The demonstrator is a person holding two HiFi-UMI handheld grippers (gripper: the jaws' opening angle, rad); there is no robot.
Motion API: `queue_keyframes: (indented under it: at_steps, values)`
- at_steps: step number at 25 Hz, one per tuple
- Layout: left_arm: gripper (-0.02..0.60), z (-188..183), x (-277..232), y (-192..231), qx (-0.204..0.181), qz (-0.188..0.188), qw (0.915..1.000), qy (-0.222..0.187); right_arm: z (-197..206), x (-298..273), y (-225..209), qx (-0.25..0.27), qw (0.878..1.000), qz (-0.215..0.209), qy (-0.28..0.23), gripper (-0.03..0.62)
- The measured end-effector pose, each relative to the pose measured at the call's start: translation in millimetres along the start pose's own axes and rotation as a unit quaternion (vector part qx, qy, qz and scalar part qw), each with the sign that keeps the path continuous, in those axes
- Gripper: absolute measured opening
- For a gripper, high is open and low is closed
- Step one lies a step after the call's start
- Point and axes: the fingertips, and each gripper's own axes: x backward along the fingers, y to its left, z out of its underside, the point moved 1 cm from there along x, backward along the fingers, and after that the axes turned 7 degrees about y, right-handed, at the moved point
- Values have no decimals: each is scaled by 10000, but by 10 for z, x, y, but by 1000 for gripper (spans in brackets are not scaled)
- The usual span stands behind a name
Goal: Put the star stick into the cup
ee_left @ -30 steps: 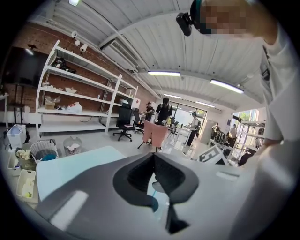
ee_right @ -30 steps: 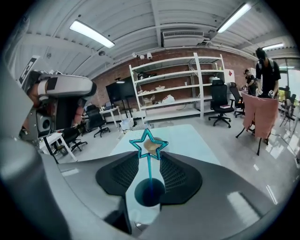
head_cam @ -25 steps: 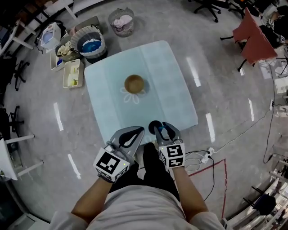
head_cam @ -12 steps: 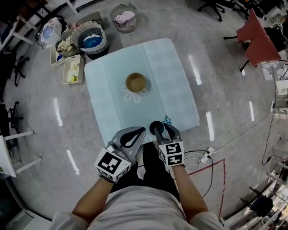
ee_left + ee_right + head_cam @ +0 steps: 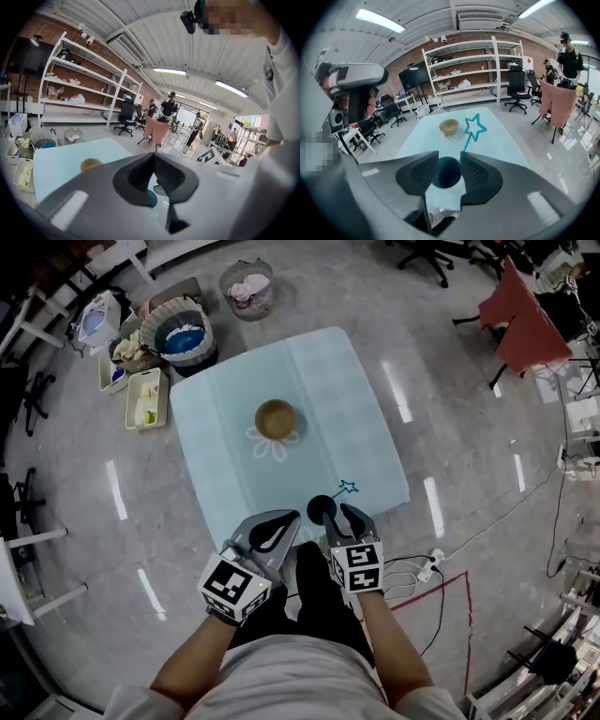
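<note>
Clamping the teal cup (image 5: 446, 176) in the right gripper (image 5: 334, 515) at the table (image 5: 234, 427) edge — star stick (image 5: 474, 125) leaning out of it — left gripper (image 5: 153, 157) pressed closed.

Bowl (image 5: 277, 418) at table (image 5: 328, 381) centre, cup (image 5: 321, 509) at near edge, star stick (image 5: 345, 489) in cup, leaning right.

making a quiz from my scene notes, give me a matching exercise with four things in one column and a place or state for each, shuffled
1 bowl
2 star stick
3 cup
4 left claw

a jaws together, nothing between them
b between the right claw's jaws
c alone at mid table
d leaning out of the cup, star end up

Pairs: 1-c, 2-d, 3-b, 4-a
</note>
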Motion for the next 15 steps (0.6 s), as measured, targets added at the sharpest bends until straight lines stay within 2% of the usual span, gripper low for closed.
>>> queue_keyframes:
  at_steps: [10,11,12,15]
  values:
    - [6,-25,168,-158,-80,206,9997,-49,-256,519,186,-300,9973,96,-663,150]
    - [6,-41,194,-183,-93,234,9997,-63,-292,587,216,-304,9967,118,-738,147]
    - [6,-55,221,-206,-105,257,9996,-75,-328,657,248,-307,9961,142,-812,110]
    - [6,-93,310,-260,-150,306,9993,-124,-437,858,358,-332,9938,167,-1051,102]
